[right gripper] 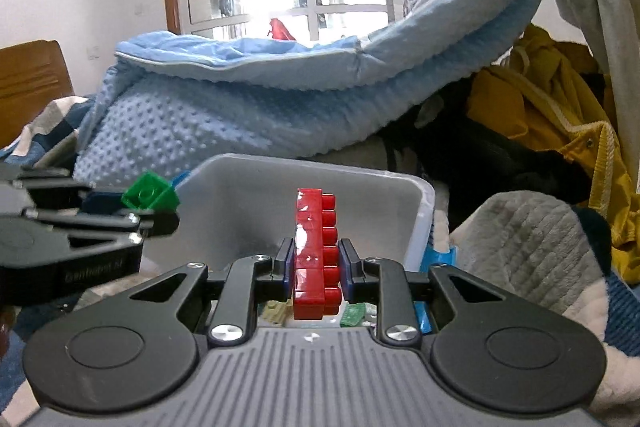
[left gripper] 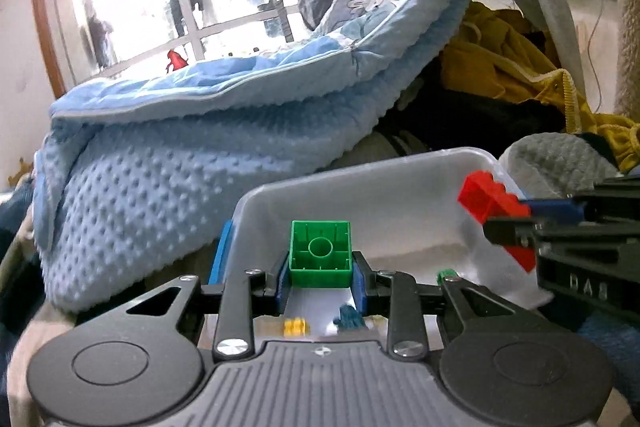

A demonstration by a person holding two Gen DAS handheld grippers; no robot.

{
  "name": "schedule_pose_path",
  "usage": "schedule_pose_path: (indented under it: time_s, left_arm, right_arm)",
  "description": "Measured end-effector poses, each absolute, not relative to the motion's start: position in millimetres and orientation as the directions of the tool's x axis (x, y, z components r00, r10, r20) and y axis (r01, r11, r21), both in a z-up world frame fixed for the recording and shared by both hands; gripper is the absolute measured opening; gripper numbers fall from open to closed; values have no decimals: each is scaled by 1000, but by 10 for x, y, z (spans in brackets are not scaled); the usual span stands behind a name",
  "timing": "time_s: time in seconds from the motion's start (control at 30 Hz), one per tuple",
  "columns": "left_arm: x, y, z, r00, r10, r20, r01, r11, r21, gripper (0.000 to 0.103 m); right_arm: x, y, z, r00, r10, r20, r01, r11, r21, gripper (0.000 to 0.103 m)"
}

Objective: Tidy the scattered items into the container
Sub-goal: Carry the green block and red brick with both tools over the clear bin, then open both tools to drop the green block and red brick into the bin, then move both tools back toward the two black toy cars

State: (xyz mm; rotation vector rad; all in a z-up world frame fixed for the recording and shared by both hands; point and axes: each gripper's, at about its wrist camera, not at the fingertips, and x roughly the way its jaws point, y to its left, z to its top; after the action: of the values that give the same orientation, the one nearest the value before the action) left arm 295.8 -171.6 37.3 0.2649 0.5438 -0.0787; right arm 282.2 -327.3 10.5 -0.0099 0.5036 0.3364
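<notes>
Left wrist view: the left gripper (left gripper: 320, 277) clamps a green block (left gripper: 320, 253), hollow side facing the camera, above the white container (left gripper: 384, 183) just ahead. Beside it, the right gripper (right gripper: 314, 263) pinches a red brick (right gripper: 316, 251) upright over the same container.

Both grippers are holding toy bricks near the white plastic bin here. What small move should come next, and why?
Probably carry both a little further forward over the white plastic bin, then open. The left gripper clamps a green square brick and the right gripper a long red studded brick, both near the bin's front edge, where small pieces already lie.
</notes>
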Motion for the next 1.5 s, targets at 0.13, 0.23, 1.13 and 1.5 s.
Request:
schedule_pose_path:
  time_s: [0.13, 0.23, 1.13, 1.5]
  left_arm:
    - [3170, -1776, 347, 840, -41, -541, 179, 962, 205, 34]
    - [3299, -1840, 295, 834, -26, -551, 181, 956, 230, 34]
    - [3265, -1643, 154, 836, 37, -547, 125, 959, 255, 70]
    - [2161, -581, -166, 800, 154, -579, -98, 987, 128, 70]
  right_arm:
    - [2927, -3289, 80, 823, 305, -478, -317, 947, 58, 25]
    - [2997, -3315, 61, 825, 301, -478, -314, 948, 55, 25]
    - [2989, -3321, -22, 827, 278, -489, -270, 959, 90, 51]
    - [2386, -2770, -24, 785, 396, -477, -406, 910, 87, 55]
